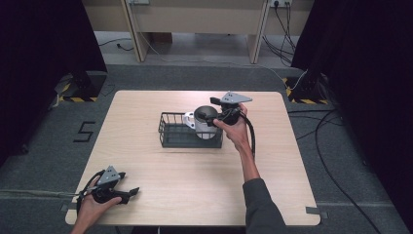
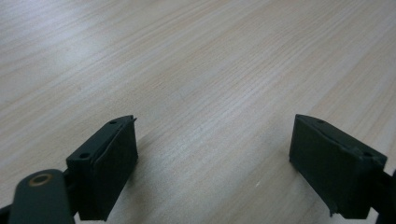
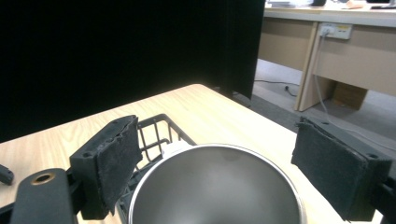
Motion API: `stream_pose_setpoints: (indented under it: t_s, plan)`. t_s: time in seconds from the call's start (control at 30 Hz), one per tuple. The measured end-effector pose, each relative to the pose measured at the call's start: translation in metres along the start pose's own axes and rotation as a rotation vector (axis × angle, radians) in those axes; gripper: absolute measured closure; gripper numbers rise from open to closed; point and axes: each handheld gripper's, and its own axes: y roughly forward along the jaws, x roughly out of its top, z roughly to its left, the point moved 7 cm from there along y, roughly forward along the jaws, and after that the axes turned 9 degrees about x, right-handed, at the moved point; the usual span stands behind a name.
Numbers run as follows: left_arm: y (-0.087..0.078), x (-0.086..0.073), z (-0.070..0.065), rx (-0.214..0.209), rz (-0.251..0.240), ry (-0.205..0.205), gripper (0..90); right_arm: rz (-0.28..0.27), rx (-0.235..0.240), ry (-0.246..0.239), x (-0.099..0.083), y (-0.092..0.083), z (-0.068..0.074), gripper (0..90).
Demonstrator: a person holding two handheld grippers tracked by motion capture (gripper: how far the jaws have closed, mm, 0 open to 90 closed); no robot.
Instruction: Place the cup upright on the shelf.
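A: Fingers [image 3: 116,163], right gripper [image 3: 215,123]: condition?

B: Two black padded fingers, set wide apart. In the right gripper view the round rim of the mug [image 3: 215,186] lies between and below them, and neither pad presses on it.

A: Mug, description and location?

B: One mug, white outside, dull grey metal inside, upright. In the high view it stands in the right end of the wire basket [image 1: 168,129], with its handle pointing to the basket's left. The basket is black, open-topped, and sits near the middle of the table [image 1: 195,185], a little toward the far edge.

A: Right gripper as seen from above?

B: Held in the right hand [image 1: 236,129] just at the mug's right side, the jaws reaching over the rim. Grey three-cornered plate on top; a black cable loops down beside the forearm.

A: Left gripper [image 1: 129,194]?

B: Held in the left hand [image 1: 92,204] at the near left corner of the table, well apart from the basket and mug. It lies low over the wood, jaws pointing to the right.

A: Its fingers [image 2: 116,158]?

B: Wide apart, nothing between them. The left gripper view has pale wood grain between and beyond the two pads.

A: Surroundings?

B: Grey carpet, a desk frame beyond the table, black curtains on both sides.
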Motion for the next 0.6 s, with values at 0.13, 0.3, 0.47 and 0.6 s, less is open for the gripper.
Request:
stream_pose_setpoints:
  t_s: [0.13, 0.3, 0.47, 0.6]
  plan:
    - [0.0, 0.0, 0.0, 0.0, 0.0, 0.0, 14.5, -0.006, -0.016, -0.008, 0.001, -0.007, 0.0, 14.9]
    - [0.0, 0.0, 0.0, 0.0, 0.0, 0.0, 14.5, -0.015, -0.025, -0.014, 0.001, -0.019, 0.008, 14.9]
    - [0.0, 0.0, 0.0, 0.0, 0.0, 0.0, 14.5, -0.022, -0.028, -0.02, 0.001, -0.027, 0.013, 14.9]
    - [0.0, 0.0, 0.0, 0.0, 0.0, 0.0, 14.5, -0.019, -0.033, -0.025, 0.0, -0.033, 0.018, 15.0]
